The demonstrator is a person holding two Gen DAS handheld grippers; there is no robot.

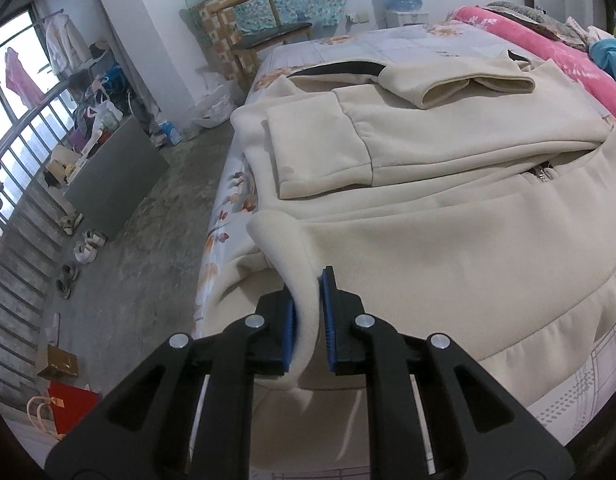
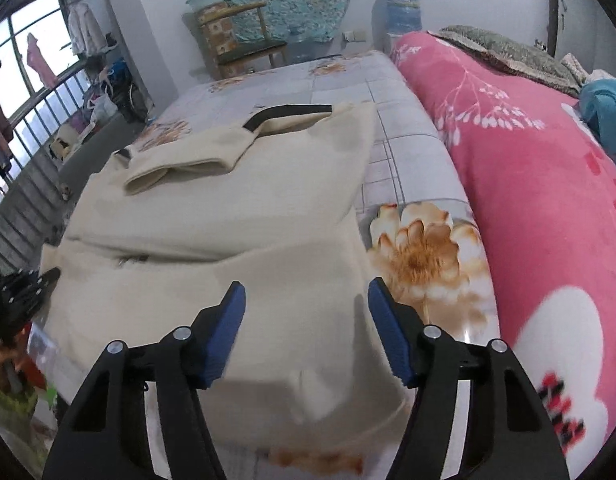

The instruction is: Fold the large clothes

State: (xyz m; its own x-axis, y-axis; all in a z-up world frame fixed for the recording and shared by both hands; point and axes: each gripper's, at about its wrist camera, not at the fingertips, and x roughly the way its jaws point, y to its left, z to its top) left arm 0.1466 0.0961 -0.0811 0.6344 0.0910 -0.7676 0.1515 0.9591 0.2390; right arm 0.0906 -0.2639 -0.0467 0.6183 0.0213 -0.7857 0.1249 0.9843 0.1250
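A cream zip-up sweatshirt [image 1: 448, 216] lies on the bed with both sleeves folded across its chest. My left gripper [image 1: 308, 316] is shut on the ribbed hem at the garment's near left corner, and the fabric bunches up between the blue pads. In the right wrist view the same sweatshirt [image 2: 211, 248] spreads out ahead. My right gripper [image 2: 305, 328] hovers open over its near right corner, with cloth below the fingers and none pinched. The left gripper [image 2: 23, 292] shows at that view's left edge.
The bed sheet [image 2: 420, 256] has a flower print. A rolled pink blanket [image 2: 548, 216] runs along the bed's right side. Left of the bed are bare floor [image 1: 147, 240], several shoes [image 1: 83, 248] and a railing. A wooden chair [image 1: 263, 32] stands beyond the bed.
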